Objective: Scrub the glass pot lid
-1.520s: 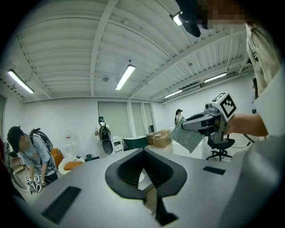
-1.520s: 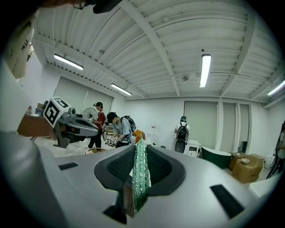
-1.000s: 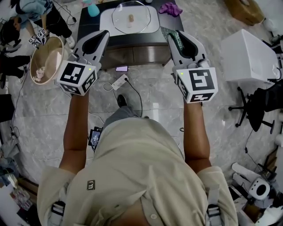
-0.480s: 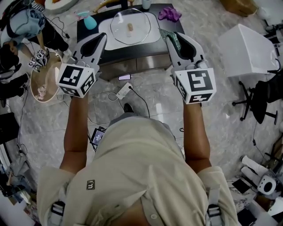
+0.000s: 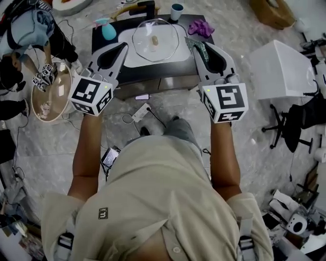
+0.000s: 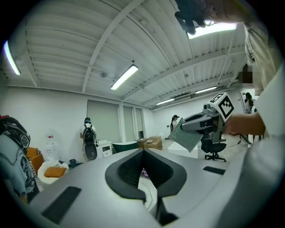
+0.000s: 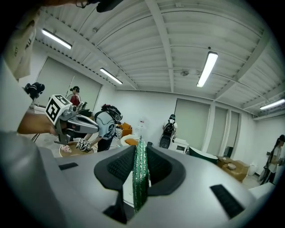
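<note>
The glass pot lid [image 5: 155, 40], with a small knob in its middle, lies on a white tray [image 5: 127, 43] on a dark low table [image 5: 99, 37]. Both grippers are held up in the air, short of the table's near edge. My left gripper [image 5: 121, 48] [image 6: 143, 151] is shut with nothing between its pads. My right gripper [image 5: 195, 45] [image 7: 139, 153] is shut on a green scouring pad [image 7: 140, 178] [image 5: 197, 47], which stands on edge between the jaws. The pad [image 6: 186, 136] also shows in the left gripper view.
On the table stand a teal object [image 5: 108, 31], a cup [image 5: 176, 10] and a purple cloth [image 5: 202, 28]. A round basket [image 5: 48, 92] and a person [image 5: 25, 30] are at the left. A white box [image 5: 282, 69] and an office chair [image 5: 300, 120] are at the right. A power strip [image 5: 140, 111] lies on the floor.
The table and lid have slid lower and nearer in the head view. Both grippers stay raised and shut, the pad still in the right one.
</note>
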`<state>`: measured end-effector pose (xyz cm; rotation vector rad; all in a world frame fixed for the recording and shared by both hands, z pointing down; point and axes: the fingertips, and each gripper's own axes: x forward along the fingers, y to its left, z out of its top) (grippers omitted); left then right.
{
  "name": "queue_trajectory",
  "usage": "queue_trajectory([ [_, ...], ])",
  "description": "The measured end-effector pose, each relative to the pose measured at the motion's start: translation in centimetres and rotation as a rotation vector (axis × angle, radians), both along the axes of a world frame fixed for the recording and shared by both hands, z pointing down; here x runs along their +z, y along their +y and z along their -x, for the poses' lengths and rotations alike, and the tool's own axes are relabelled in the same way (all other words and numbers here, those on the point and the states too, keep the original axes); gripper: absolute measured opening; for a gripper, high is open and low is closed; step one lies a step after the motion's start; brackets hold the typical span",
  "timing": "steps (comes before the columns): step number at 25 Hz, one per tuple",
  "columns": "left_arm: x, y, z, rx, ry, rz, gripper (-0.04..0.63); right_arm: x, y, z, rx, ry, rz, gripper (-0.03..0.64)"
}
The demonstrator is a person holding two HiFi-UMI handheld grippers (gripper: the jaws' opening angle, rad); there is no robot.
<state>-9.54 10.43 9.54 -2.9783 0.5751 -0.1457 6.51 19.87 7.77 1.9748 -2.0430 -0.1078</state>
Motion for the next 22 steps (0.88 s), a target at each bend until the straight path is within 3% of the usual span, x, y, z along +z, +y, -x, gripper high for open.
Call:
queue_trajectory([
  [6,1.7,-4.3,1.6,-0.127,-0.032,0.021,0.014,1.2,-7.5,-0.4,-0.120,-0.023,0.006,0.084],
  [16,2.9,-12.7,3.2,-0.420,-0.089,0.063,0.014,4.3,-22.5,-0.9,-0.393,-0.078,0.063,0.084],
  [22,4.2,-14.4,3.4,-0.556,-0.120,0.099,0.014,5.7,-27.9,-0.8,-0.514,-0.103,0.085,0.084],
])
